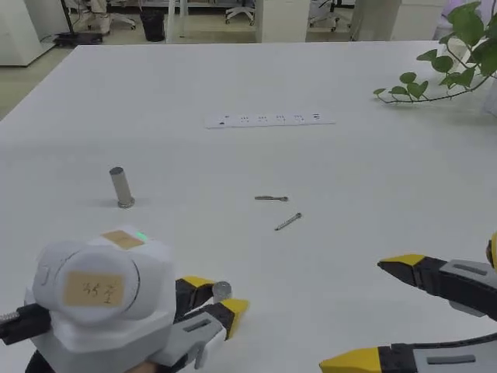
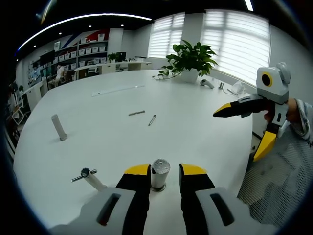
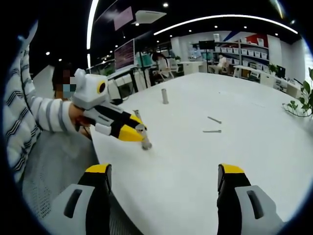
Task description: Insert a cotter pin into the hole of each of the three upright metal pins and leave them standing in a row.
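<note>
Head view: at 7 o'clock the left gripper (image 1: 217,294), fingers narrowly parted, straddles a metal pin (image 1: 222,290); a cotter pin (image 1: 271,198) lies near centre. Left gripper view: a gap shows beside that pin; a fitted pin (image 2: 88,175) sits at 8 o'clock. Right gripper view: the right gripper (image 3: 164,170) gapes, empty. The metal pin is smooth, stiff, probably tippy: hold its shaft low.

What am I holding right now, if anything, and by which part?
Nothing is gripped. The left gripper straddles an upright metal pin, with a gap showing between pin and jaw; the right gripper is open and empty.
</note>
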